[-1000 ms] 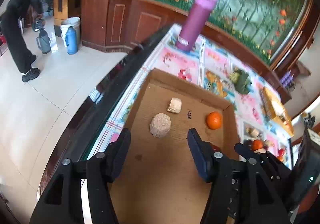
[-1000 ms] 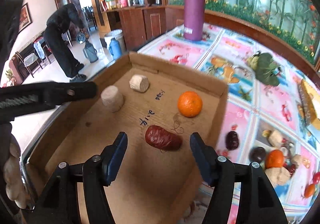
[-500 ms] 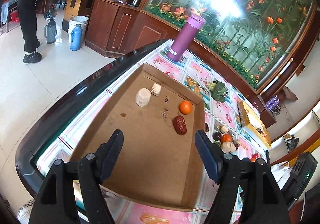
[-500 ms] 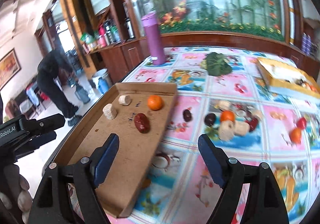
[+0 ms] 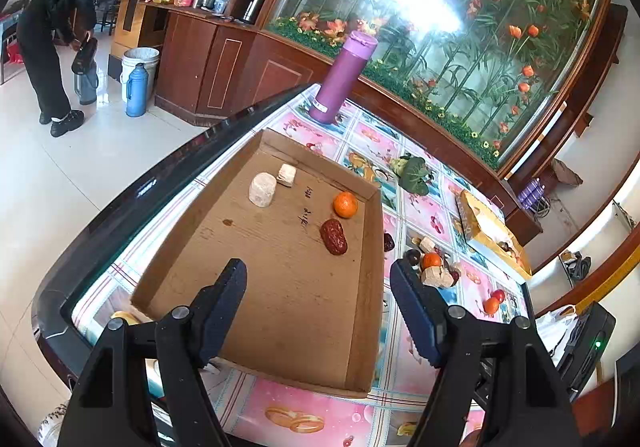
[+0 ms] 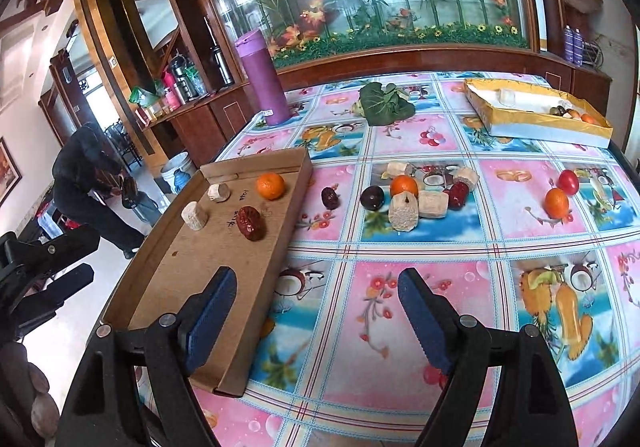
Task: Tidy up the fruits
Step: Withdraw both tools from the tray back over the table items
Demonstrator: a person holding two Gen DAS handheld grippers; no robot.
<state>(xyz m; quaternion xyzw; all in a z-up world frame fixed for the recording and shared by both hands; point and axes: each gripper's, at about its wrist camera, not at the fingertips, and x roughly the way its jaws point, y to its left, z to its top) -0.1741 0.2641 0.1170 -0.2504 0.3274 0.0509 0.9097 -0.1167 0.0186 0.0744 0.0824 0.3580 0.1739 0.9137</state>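
A shallow cardboard tray (image 6: 248,311) (image 5: 360,327) lies at the table's left edge. In it are an orange (image 6: 271,186) (image 5: 345,204), a red date (image 6: 250,223) (image 5: 333,236) and two pale chunks (image 6: 195,216) (image 5: 262,189). Loose on the tablecloth are a date (image 6: 330,197), a dark plum (image 6: 372,197), an orange (image 6: 404,185), pale chunks (image 6: 403,212), another orange (image 6: 556,203) and a red fruit (image 6: 568,181). My left gripper (image 5: 318,307) is open and empty above the tray's near end. My right gripper (image 6: 316,317) is open and empty above the tablecloth beside the tray.
A purple flask (image 6: 262,77) stands at the table's far left. A green leafy vegetable (image 6: 386,105) lies behind the fruit. A yellow-rimmed box (image 6: 536,127) with fruit sits far right. A person (image 5: 52,39) bends over on the floor to the left.
Both grippers have pulled back and up from the tray, so the whole tray and table now show. The red date stays in the tray. Both stay open.
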